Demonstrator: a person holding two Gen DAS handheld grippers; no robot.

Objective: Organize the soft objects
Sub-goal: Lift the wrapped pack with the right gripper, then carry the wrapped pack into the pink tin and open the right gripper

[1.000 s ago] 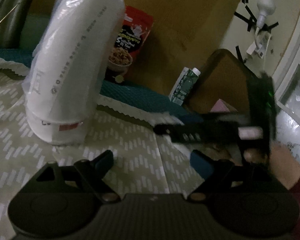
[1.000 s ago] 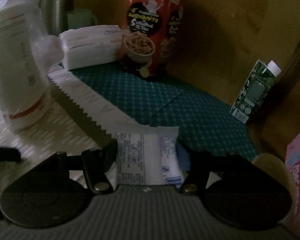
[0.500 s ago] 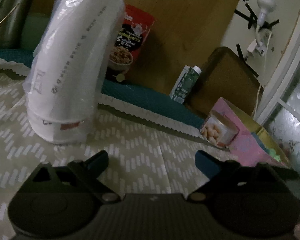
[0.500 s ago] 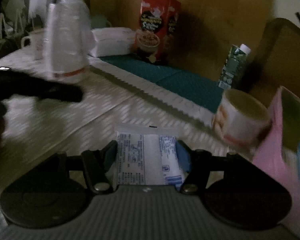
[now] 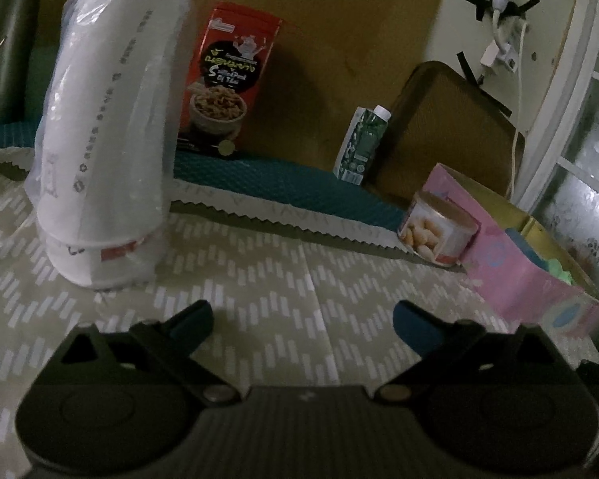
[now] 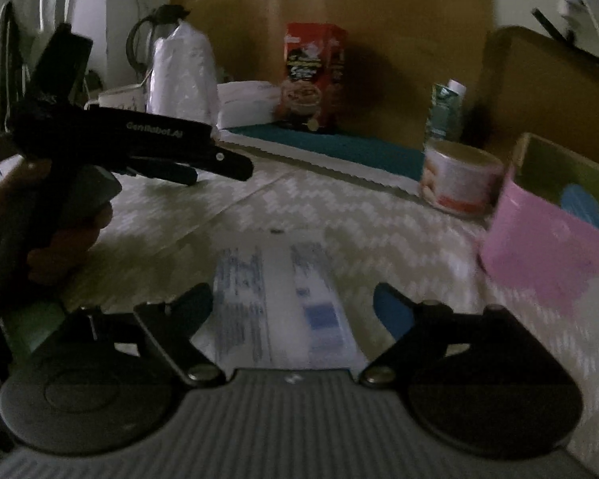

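A white tissue packet point(image 6: 279, 299) with blue print lies on the patterned cloth between the wide-open fingers of my right gripper point(image 6: 293, 305), no longer pinched. A second white soft pack point(image 6: 247, 103) lies at the back beside the red snack bag point(image 6: 311, 76). The pink box point(image 6: 551, 239) stands at the right, with blue and green soft things inside; it also shows in the left wrist view point(image 5: 531, 263). My left gripper point(image 5: 303, 319) is open and empty above the cloth, and appears from the side in the right wrist view point(image 6: 219, 163).
A tall bagged stack of white cups point(image 5: 104, 139) stands left of centre. A snack can point(image 5: 439, 231) lies against the pink box. A green carton point(image 5: 361, 143) and a brown board point(image 5: 447, 131) stand at the back. A kettle point(image 6: 155, 36) and mug point(image 6: 119, 99) are far left.
My right gripper swung from the teal mat towards the front of the table with the tissue packet, then opened; the packet now lies loose between its fingers. The left gripper barely moved.
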